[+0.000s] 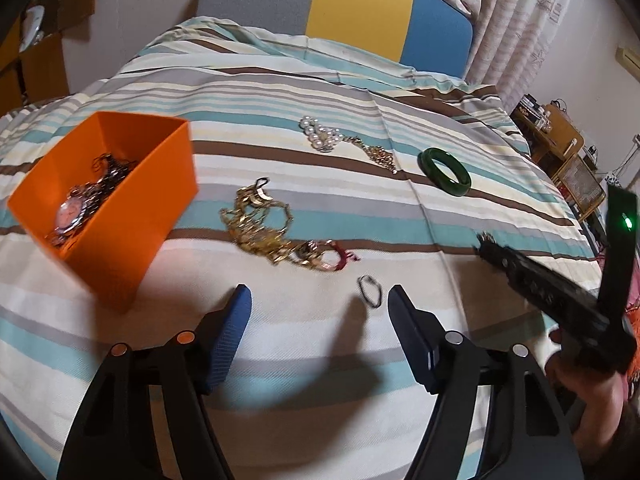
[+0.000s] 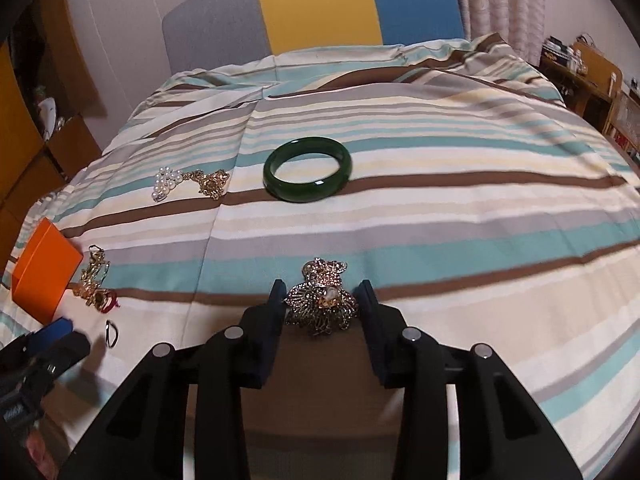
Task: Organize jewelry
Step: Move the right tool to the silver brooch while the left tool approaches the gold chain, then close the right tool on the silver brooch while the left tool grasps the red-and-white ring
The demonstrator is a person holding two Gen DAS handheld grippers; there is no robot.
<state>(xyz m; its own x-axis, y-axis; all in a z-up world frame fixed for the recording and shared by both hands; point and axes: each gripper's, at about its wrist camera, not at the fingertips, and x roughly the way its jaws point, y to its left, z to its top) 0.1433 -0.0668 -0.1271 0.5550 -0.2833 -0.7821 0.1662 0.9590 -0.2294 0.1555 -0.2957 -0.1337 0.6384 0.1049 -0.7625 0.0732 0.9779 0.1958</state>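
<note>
An orange box (image 1: pixel 132 240) on the striped bedspread (image 1: pixel 400 208) holds a pink-faced watch (image 1: pixel 69 213) and dark chains. In front of it lie tangled gold chains (image 1: pixel 260 224), a pearl and gold piece (image 1: pixel 320 136), a green bangle (image 1: pixel 444 170) and a small dark ring (image 1: pixel 370 290). My left gripper (image 1: pixel 320 300) hovers open just short of the ring, which lies by the right fingertip. My right gripper (image 2: pixel 321 294) is shut on a sparkly flower brooch (image 2: pixel 322 308), held above the bed. The bangle (image 2: pixel 308 168) lies beyond it, with the box (image 2: pixel 44 268) far left.
A grey, yellow and blue headboard (image 2: pixel 316 4) stands at the far end of the bed. Wooden shelves (image 2: pixel 592 76) and curtains are on the right, orange cabinets on the left. A hand (image 1: pixel 588 396) holds the right gripper at the left view's lower right.
</note>
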